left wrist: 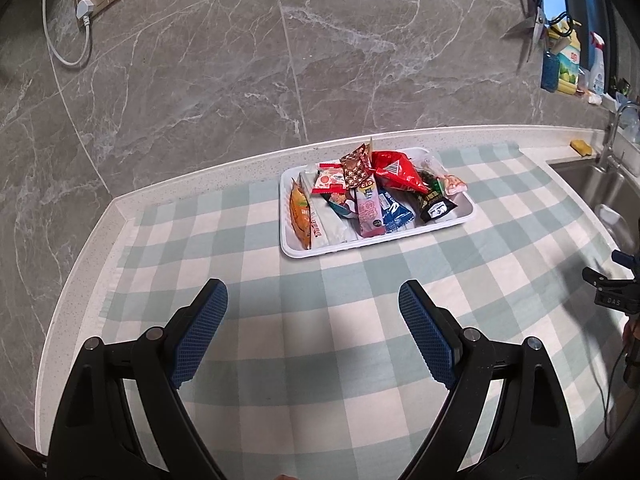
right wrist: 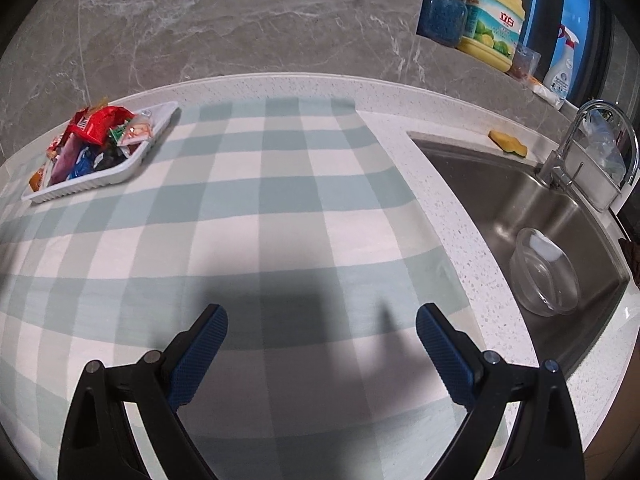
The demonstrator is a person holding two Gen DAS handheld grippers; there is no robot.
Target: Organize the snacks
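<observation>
Left wrist: left gripper (left wrist: 313, 300) and right gripper (right wrist: 322, 322) (jaws spread, empty) hover above cloth (left wrist: 320, 340).

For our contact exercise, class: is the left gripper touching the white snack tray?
Apart. The left wrist view shows the left gripper, jaws open, with bare checked cloth between it and the tray.

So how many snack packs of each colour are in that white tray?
red pack: 1
orange pack: 1
white pack: 1
pink pack: 1
blue pack: 1
black pack: 1
brown pack: 1
red-and-white pack: 1
Total: 8 easy to see; a few more are half hidden.
</observation>
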